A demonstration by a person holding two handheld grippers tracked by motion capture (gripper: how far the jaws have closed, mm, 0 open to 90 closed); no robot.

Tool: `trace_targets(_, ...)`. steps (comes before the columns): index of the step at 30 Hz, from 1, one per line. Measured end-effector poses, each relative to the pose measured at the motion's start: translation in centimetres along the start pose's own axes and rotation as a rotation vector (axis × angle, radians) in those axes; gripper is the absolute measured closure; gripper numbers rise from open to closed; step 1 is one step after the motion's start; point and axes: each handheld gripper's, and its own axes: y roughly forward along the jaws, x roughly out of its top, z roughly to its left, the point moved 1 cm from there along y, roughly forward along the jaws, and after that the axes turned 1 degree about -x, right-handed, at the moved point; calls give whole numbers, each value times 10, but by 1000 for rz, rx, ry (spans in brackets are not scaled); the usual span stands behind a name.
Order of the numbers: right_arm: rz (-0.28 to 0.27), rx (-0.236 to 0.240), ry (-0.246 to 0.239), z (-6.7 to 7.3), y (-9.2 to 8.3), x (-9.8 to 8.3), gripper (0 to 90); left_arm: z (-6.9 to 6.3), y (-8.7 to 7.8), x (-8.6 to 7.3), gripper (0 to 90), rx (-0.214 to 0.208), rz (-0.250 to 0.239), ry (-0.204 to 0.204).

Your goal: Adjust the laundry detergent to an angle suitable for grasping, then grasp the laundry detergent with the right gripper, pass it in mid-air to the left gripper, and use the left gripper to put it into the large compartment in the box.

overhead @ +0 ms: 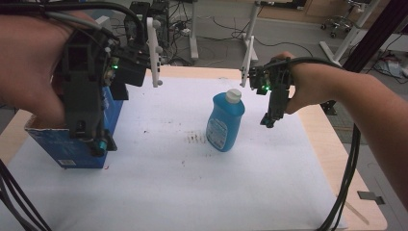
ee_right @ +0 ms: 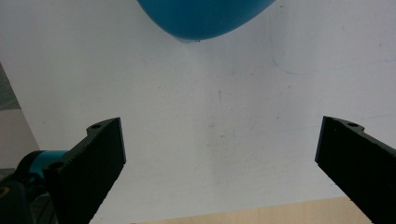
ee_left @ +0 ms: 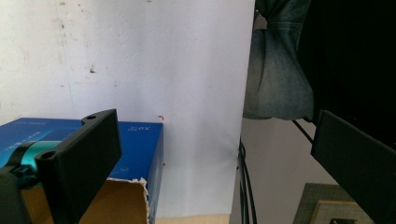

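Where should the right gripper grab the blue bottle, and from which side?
Around the blue bottle's broad body, below the white cap. It stands upright, so bring the open right gripper in level from the right, jaws straddling the narrower sides.

The left tool [overhead: 98, 144] hides much of the blue box [overhead: 53, 144].

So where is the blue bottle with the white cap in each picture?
High view: the blue plastic bottle with the white cap stands upright near the middle of the white table cover.
Left gripper view: not in it.
Right gripper view: the bottle's rounded blue body pokes in at the top edge, above the open gripper.
Shared landmark: the white table cover, seen in all three views.
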Motion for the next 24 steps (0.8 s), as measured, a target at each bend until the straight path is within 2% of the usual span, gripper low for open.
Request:
trace_targets(12,1,-4,0,2,-1,3,8,0,-1,-4,17,0,0,4)
trace_targets(19,10,-8,4,2,0,0,8,-1,-1,-2,17,11,0,1)
trace_targets(24,-5,-10,14,7,-3,-4,8,-3,0,1,17,7,6,9)
